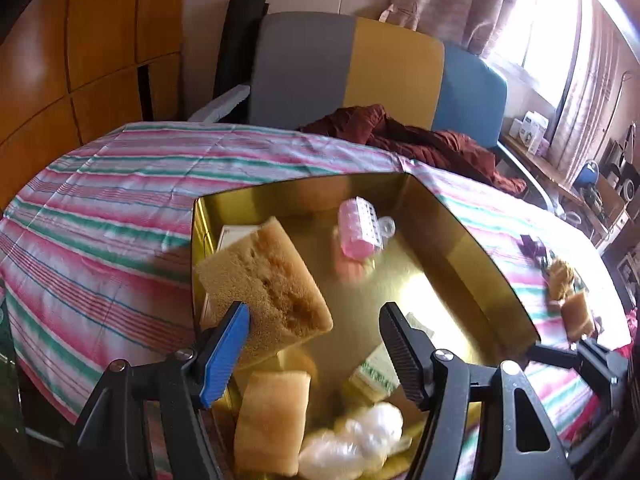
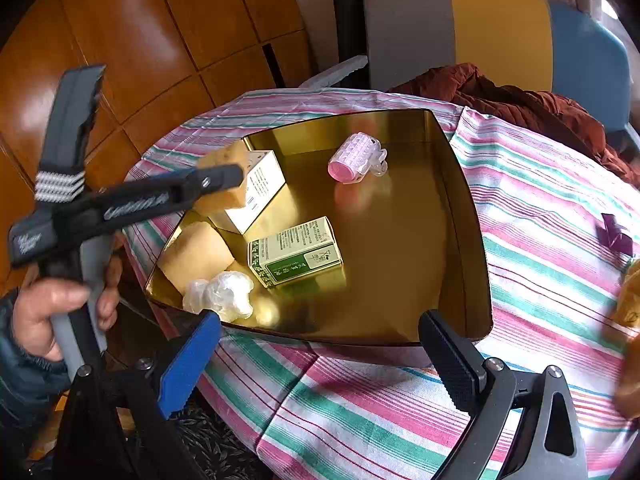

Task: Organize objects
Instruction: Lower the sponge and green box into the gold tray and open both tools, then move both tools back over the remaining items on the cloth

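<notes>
Left wrist view: left claw (image 1: 316,350) stands partly open, a tan sponge (image 1: 266,276) against its blue finger only, over the gold tray (image 1: 476,252). Pink hair roller (image 1: 358,232) lies at 12 o'clock. Right claw (image 2: 320,354) gapes wide and empty above the striped desk (image 2: 360,412), tray at 12 o'clock.

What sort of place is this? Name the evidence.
Probably a lived-in room at home: a table under a striped cloth, a multicoloured chair, curtains at a window and wooden cabinet panels.
</notes>
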Tool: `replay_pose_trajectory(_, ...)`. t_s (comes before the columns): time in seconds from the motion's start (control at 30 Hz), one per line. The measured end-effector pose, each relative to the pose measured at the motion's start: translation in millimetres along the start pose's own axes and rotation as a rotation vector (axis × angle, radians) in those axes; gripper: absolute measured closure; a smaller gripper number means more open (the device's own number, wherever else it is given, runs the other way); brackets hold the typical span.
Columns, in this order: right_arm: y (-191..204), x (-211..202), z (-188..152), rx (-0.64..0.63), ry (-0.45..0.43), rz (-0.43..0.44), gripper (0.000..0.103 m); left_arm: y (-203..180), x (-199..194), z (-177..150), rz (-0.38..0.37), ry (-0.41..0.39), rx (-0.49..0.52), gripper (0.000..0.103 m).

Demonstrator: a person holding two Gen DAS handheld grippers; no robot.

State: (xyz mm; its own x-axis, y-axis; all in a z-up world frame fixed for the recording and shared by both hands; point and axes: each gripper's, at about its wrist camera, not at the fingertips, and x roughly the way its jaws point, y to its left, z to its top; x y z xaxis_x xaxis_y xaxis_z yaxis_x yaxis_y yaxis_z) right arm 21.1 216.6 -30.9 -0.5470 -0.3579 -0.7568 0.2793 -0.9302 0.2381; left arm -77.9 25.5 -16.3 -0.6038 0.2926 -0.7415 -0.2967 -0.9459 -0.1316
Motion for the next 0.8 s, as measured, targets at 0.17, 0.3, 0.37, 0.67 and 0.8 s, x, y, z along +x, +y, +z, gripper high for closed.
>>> replay_pose_trajectory(0.17, -0.6, -1.1, -0.9, 0.008, -0.008, -0.003, 0.003, 5.8, -2.8, -17.1, -0.062, 0.063, -0.062, 0.035)
replay_pose_trajectory(0.3, -3.8, -4.1, -3.2, 0.021, -0.015, -0.007, 0.003, 0.5, -8.2, -30.9, -0.068, 0.072, -0.053, 0.035)
replay_pose_trajectory(0.37, -6.1, -5.9, -4.6, 0.029, -0.018, -0.011, 0.003, 0.3, -14.1, -31.3, -0.078, 0.060, -0.069, 0.035)
replay_pose_trajectory(0.67, -15.9, -20.7, -7.5, 0.061, -0.058, -0.036, 0.003, -18.0, -41.8, -20.6, -0.021, -0.044, -0.040, 0.034)
replay_pose_trajectory(0.8, -25.5, -35.0, -6.3, 0.071, -0.091, -0.076, 0.001, -33.4, -48.8, -16.9, 0.009, -0.072, -0.006, 0.034)
